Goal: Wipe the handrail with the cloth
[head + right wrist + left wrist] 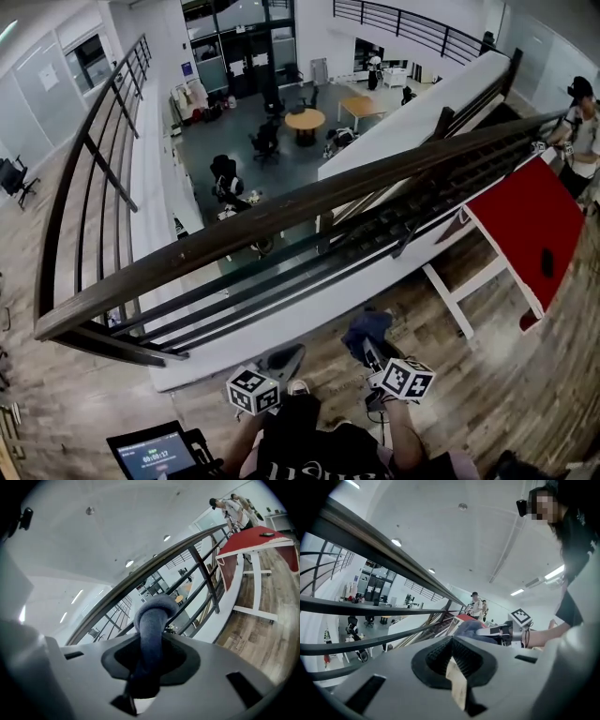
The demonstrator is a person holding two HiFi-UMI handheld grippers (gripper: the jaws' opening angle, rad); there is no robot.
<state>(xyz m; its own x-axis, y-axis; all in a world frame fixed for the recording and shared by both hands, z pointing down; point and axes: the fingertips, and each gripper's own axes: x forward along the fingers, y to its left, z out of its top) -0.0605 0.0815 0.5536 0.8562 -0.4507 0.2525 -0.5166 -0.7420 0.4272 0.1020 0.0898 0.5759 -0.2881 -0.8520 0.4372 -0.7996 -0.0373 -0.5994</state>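
The dark brown handrail [309,202] runs from lower left to upper right across the head view, above several dark bars. Both grippers are below it and short of it, over the wooden floor. My right gripper [371,354] is shut on a blue-grey cloth [367,328], which bulges out of the jaws in a rolled loop [152,620]. In the right gripper view the handrail [154,566] passes just beyond the cloth. My left gripper [285,360] is shut with nothing held [451,651]. The handrail [393,557] slants overhead there, and the cloth [469,626] shows to the right.
A red-topped table [525,220] with white legs stands on the right by the railing. A person [581,122] stands beyond it. A tablet screen [150,455] sits at bottom left. Past the rail is a drop to a lower floor with tables and chairs.
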